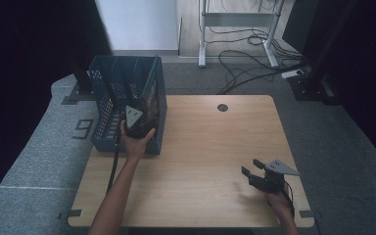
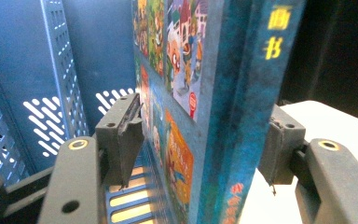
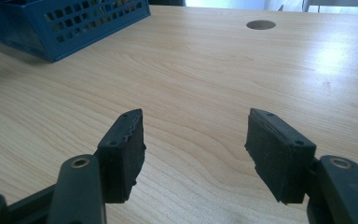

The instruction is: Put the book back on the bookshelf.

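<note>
A picture book (image 2: pixel 223 93) with a blue spine and yellow characters stands upright in the right-hand compartment of a blue perforated file basket (image 1: pixel 106 100). The book's cartoon cover (image 1: pixel 152 100) shows over the basket's right wall. My left gripper (image 1: pixel 138 127) reaches into the basket's near end. In the left gripper view the book stands between the jaws of the left gripper (image 2: pixel 205 116), and both pads sit a little off it. My right gripper (image 1: pixel 251 167) hovers low over the table's front right, open, and nothing lies between the jaws of the right gripper (image 3: pixel 193 126).
The basket (image 3: pixel 65 23) stands at the wooden table's (image 1: pixel 200 147) back left corner. A round cable hole (image 1: pixel 222 107) sits at the table's far middle. Behind the table are grey carpet, loose cables (image 1: pixel 245 63) and a white desk frame (image 1: pixel 203 34).
</note>
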A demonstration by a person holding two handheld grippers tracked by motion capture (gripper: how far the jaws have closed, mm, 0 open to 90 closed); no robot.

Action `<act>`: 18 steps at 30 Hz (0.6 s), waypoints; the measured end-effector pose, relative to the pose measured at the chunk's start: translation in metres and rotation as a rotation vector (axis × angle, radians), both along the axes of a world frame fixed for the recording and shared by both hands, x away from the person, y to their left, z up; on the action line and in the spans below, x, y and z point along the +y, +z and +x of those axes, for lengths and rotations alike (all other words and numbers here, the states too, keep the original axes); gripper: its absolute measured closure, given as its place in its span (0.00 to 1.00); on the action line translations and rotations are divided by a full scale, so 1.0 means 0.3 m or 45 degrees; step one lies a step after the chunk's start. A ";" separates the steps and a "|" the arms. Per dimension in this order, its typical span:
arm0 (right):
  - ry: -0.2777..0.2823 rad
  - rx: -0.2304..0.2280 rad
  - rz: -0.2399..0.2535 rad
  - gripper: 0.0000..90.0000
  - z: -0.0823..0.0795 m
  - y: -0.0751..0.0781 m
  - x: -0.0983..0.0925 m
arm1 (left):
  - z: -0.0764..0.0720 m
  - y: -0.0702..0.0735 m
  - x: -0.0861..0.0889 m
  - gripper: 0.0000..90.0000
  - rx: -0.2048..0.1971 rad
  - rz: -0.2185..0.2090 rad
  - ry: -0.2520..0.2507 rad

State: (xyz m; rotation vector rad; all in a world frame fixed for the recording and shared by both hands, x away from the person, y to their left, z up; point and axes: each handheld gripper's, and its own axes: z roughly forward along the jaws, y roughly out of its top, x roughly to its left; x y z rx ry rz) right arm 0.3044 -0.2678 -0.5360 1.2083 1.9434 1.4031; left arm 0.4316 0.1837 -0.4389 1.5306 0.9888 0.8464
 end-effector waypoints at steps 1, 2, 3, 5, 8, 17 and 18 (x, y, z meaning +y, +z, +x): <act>-0.001 0.001 0.000 0.40 0.000 0.000 0.000 | -0.001 0.001 0.001 0.42 0.001 0.001 -0.002; -0.001 0.001 0.000 0.40 0.000 0.000 0.000 | -0.003 0.002 0.001 0.42 0.002 -0.001 -0.004; 0.000 0.001 0.000 0.40 0.000 0.000 0.000 | -0.005 0.003 0.002 0.42 0.003 -0.003 -0.009; -0.002 0.001 0.001 0.40 0.001 -0.001 0.001 | -0.009 0.005 0.002 0.40 0.003 0.004 -0.015; -0.002 0.004 -0.001 0.40 0.003 -0.002 0.000 | -0.015 0.009 0.000 0.39 0.004 0.005 -0.022; -0.005 0.007 0.007 0.40 0.009 -0.003 -0.002 | -0.031 0.011 0.007 0.37 0.017 0.024 -0.035; -0.002 0.006 0.006 0.40 0.010 -0.003 -0.001 | -0.033 0.010 0.010 0.37 0.017 0.022 -0.035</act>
